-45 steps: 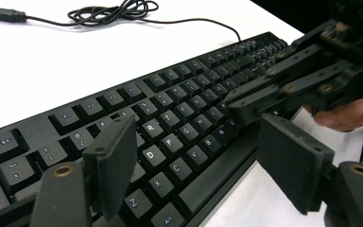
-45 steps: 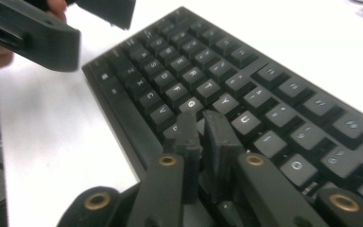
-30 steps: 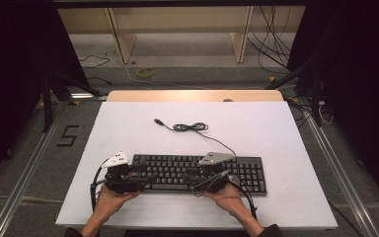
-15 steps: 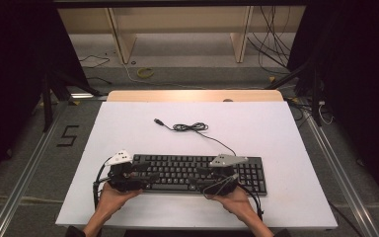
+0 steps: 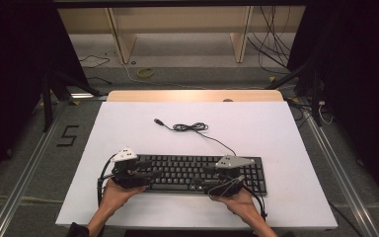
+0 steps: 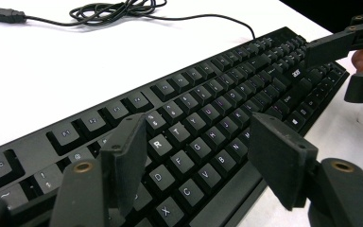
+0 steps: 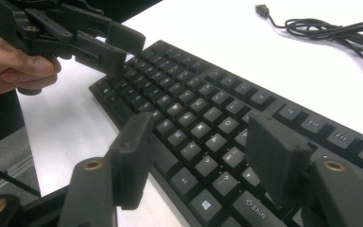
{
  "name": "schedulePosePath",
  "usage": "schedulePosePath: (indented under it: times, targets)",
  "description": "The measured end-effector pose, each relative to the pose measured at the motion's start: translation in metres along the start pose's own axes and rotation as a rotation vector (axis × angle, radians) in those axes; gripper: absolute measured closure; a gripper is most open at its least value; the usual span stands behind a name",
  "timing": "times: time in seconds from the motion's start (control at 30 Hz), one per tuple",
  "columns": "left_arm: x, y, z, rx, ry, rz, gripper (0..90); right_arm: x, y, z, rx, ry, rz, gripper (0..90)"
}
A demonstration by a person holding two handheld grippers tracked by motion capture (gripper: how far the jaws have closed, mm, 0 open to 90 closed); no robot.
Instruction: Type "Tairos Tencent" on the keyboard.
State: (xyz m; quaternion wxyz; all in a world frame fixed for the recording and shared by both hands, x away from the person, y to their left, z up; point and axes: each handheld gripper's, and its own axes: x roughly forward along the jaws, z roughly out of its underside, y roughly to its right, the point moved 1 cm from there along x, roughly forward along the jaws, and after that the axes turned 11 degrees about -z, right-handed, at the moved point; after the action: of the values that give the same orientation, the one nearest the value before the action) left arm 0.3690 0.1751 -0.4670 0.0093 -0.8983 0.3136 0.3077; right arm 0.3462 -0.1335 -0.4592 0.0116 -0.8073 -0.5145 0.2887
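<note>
**Both grippers released over the keyboard**

Black keyboard (image 5: 197, 173) lies flat near the table's (image 5: 276, 123) front edge, its cable (image 5: 190, 127) coiled just behind it. Left gripper (image 6: 198, 158) hovers over the keyboard's left end, jaws apart and just narrowing, nothing between them. Right gripper (image 7: 203, 156) hangs over the right half, jaws just widening, clear of the keys.

Your left gripper (image 5: 145, 175) and right gripper (image 5: 202, 180): black jaws, brass-coloured screws. Grey three-cornered plates on top. Black cables trailing.
</note>
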Motion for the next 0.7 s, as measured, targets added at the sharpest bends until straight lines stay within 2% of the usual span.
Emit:
schedulePosePath:
  times: [0.17,0.33,0.53,0.7]
  targets:
    - [0.003,0.0,-0.002,0.005,-0.011,-0.009,41.0,-0.002,-0.001,0.001,0.0,0.003,0.0,41.6]
    - [0.01,0.0,-0.007,0.014,-0.03,-0.017,48.4,-0.003,-0.001,0.003,0.001,-0.007,0.005,39.1]
    - [0.02,0.001,-0.01,0.033,-0.081,-0.033,64.1,-0.006,-0.002,0.004,0.006,-0.005,0.01,37.5]
    - [0.028,0.004,-0.013,0.073,-0.11,-0.053,77.3,-0.007,-0.002,0.006,0.006,-0.01,0.011,37.4]
